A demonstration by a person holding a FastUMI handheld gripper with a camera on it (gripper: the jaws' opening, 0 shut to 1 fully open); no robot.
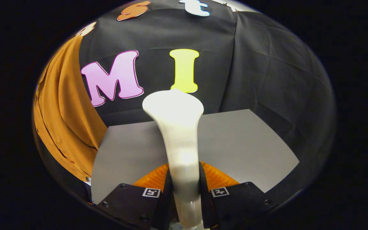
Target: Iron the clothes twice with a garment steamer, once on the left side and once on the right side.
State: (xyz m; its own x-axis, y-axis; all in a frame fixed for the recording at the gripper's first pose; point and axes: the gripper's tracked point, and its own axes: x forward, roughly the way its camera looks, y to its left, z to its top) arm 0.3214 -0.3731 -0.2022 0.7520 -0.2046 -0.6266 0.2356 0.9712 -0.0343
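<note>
To the left of the claw, an orange-brown garment [64, 118] hangs in folds against the booth's black wall [267, 80]; its lower hem drops past the left edge of the grey worktop [241, 143]. The garment and the steamer are well apart, with bare wall showing between them.

The worktop spreads out ahead of the fingers, its far edge meeting the wall and its right corner well off to the right of the claw; the surface on either side of the steamer lies bare.

The claw [185, 191] is pinching the white garment steamer [179, 127] by its narrow handle, both fingers [139, 198] pressed against its sides. The steamer's long axis runs straight forward from between the fingers, its handle widening to a broad head that points away from the claw toward the wall, beyond the worktop's far edge.
</note>
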